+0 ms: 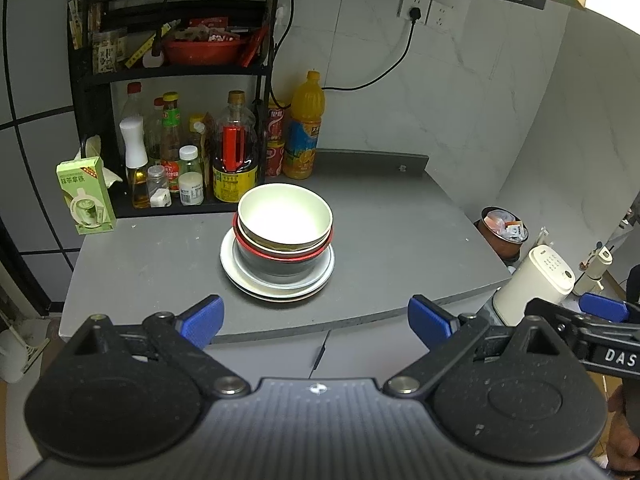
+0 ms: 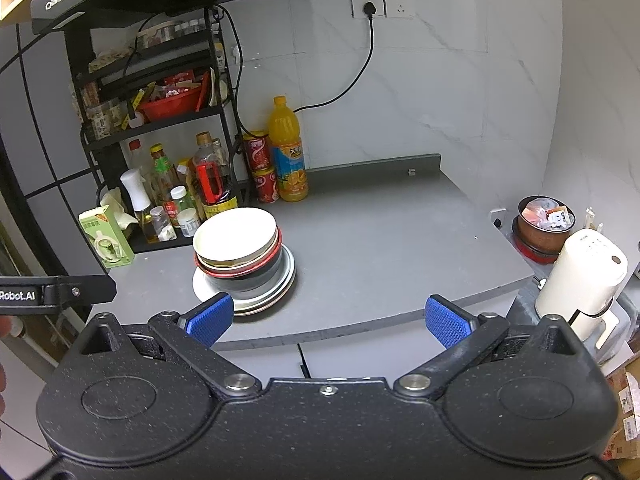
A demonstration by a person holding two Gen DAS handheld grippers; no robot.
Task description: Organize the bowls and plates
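left hand-held gripper (image 1: 316, 322): jaws spread wide, blue pads empty, held off the near edge of the grey worktop (image 1: 400, 240). right hand-held gripper (image 2: 328, 320): likewise wide apart, holding nothing, at the same edge.

the stack of pale round plates (image 1: 277, 280) sits on the worktop, near its front edge, carrying nested bowls: a dark bowl with a red rim (image 1: 282, 258) and, topmost, a cream round bowl (image 1: 285, 220). the stack lies straight ahead of the left hand-held gripper, and ahead and to the left of the right one. judgement: the left is better aligned; which is nearer cannot be told. the stack is round, with no long axis.

the number of plates and nested bowls is hard to make out. behind stand a black rack of condiment bottles (image 1: 176, 152) and an orange juice bottle (image 1: 304, 128).
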